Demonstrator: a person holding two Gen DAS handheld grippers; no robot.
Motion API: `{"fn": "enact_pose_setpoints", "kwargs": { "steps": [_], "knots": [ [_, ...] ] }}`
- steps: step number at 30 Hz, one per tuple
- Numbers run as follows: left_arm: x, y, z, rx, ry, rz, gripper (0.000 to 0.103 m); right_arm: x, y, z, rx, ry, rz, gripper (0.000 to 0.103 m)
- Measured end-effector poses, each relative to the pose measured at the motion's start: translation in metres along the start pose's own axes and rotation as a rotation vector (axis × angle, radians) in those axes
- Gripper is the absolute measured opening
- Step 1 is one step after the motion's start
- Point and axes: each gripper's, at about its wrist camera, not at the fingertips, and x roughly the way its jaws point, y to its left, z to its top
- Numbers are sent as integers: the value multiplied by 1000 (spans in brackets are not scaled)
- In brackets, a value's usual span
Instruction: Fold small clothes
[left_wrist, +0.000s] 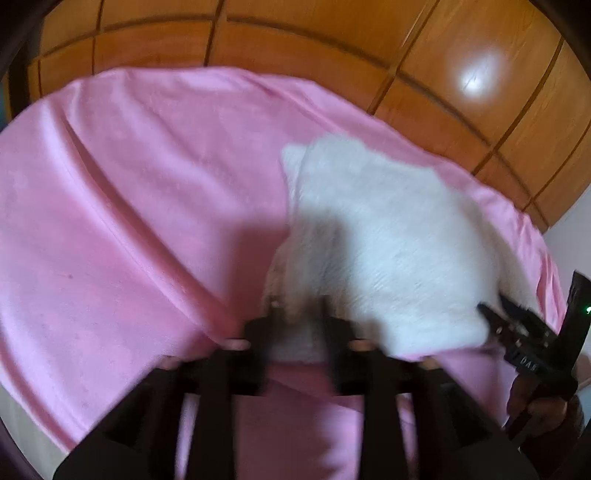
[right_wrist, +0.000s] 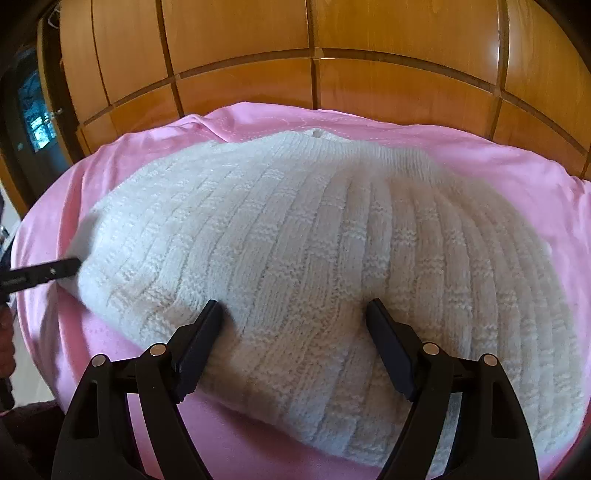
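right wrist: white knit garment (right_wrist: 314, 258) spread out

White knit garment (right_wrist: 314, 258), ribbed with a basket-weave block pattern. Pink sheet (right_wrist: 517, 162) under it, plain, pale stitch line near far edge. Wood panelling (right_wrist: 240, 44) orange-brown, glossy, dark seams. Both grippers black, probably matte; left view blurred.

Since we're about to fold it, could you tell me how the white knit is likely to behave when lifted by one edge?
The white knit looks thick and ribbed, so it will probably droop rather than hold its shape. It already bunches where the left gripper meets its edge, so it likely gathers easily. On the smooth pink sheet it may slide when pushed.
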Motion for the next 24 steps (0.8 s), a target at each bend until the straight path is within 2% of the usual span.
{"fn": "enact_pose_setpoints", "kwargs": {
  "steps": [3, 6, 11, 14, 15, 16, 17, 18, 20, 22, 24],
  "knots": [
    [-19, -20, 7, 65, -69, -25, 39, -17, -12, 7, 58, 1, 43, 78],
    [-25, -46, 15, 141, -94, -85, 45, -48, -38, 10, 127, -63, 9, 78],
    [-2, -93, 14, 248, -42, -159, 45, -94, -109, -6, 293, -122, -151, 78],
    [16, -121, 7, 316, 10, -187, 45, -91, -146, -25, 398, -55, -192, 77],
    [25, -129, 3, 340, 47, -194, 45, -82, -151, -32, 411, -9, -195, 69],
    [36, -135, -4, 366, 97, -178, 46, -75, -151, -37, 409, 29, -201, 41],
    [45, -137, -9, 383, 126, -140, 46, -69, -151, -43, 397, 66, -207, 35],
    [55, -141, -19, 423, 140, -96, 46, -66, -148, -51, 361, 81, -243, 35],
    [55, -144, -32, 472, 103, -64, 47, -60, -146, -62, 296, 80, -296, 35],
    [48, -146, -29, 445, 99, -68, 46, -60, -150, -66, 316, 66, -281, 37],
    [39, -144, -24, 414, 88, -79, 46, -59, -153, -64, 332, 63, -275, 43]
  ]
}}
